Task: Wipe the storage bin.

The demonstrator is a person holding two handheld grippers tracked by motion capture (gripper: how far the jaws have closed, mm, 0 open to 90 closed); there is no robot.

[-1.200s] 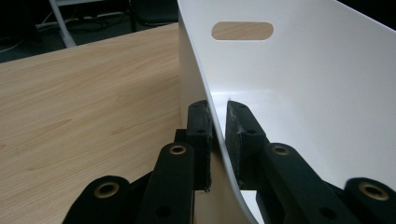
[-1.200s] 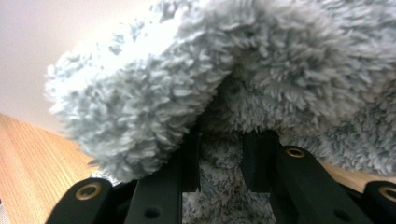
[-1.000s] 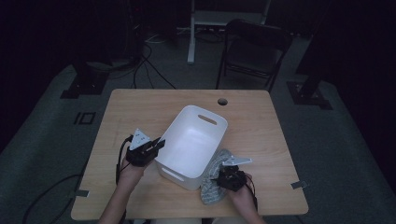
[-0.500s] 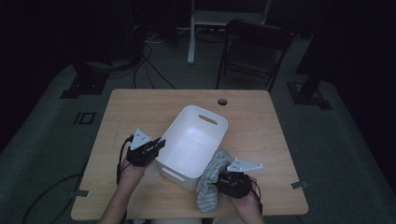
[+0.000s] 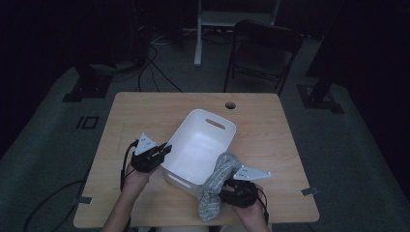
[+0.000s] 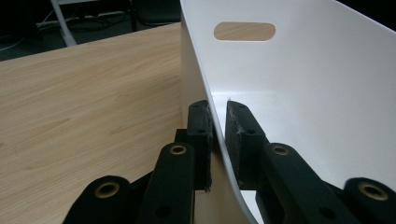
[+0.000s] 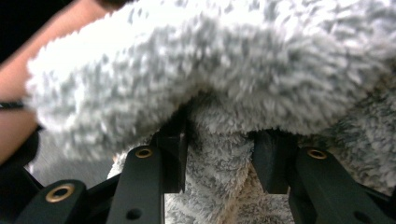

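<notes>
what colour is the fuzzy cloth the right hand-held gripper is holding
Mottled grey and white fuzzy cloth, clearest in the right gripper view.

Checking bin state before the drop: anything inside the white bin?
The white bin looks empty: bare floor and walls in the high view. Only the near corner, under the grey fuzzy cloth draped on its rim, is hidden.

Left gripper (image 5: 163,150) is clamped tight, forearm angled up from below; right gripper (image 5: 227,191) is low near the table edge, jaws seemingly pinched.
</notes>
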